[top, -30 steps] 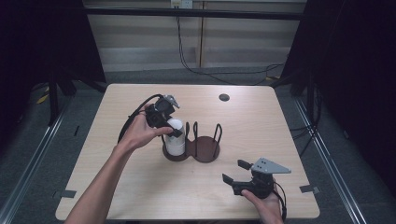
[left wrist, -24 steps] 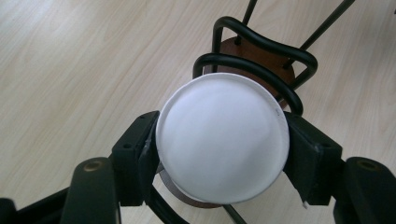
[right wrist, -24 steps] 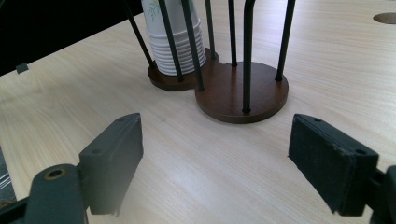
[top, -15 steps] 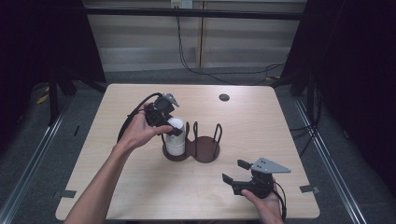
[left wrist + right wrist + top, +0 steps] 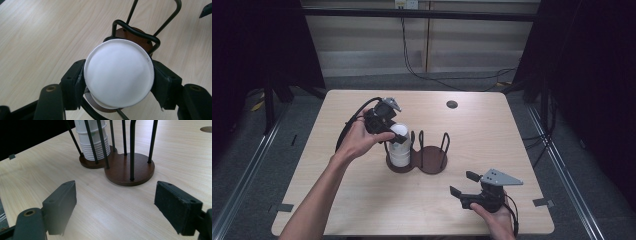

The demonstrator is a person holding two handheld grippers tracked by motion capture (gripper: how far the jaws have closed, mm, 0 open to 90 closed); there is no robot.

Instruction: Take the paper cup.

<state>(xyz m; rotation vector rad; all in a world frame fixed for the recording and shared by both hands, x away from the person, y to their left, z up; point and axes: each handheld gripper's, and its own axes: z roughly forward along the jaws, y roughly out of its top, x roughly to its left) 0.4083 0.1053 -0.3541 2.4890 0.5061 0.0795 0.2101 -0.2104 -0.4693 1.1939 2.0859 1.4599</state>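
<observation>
A stack of white paper cups (image 5: 399, 147) stands upside down in the left ring of a dark wire-and-wood holder (image 5: 433, 161). My left gripper (image 5: 391, 132) comes at the stack's top from the left. Its jaws have just been closing, and its pads (image 5: 80, 80) now press both sides of the top cup (image 5: 118, 72). The holder's right ring (image 5: 130, 170) stands empty beside the cup stack (image 5: 92, 141). My right gripper (image 5: 463, 183) rests low near the table's front right, pointing at the holder. In the right gripper view its jaws (image 5: 115, 200) stand wide open with nothing between them.
A small dark round hole (image 5: 452, 104) sits in the pale wooden table (image 5: 512, 130) at the back right. A black cable (image 5: 354, 120) loops from the left gripper. Black frame posts and grey floor surround the table.
Hardly anything differs: the left hand has shifted slightly at the top of the cup stack. The right gripper lies where it was.
</observation>
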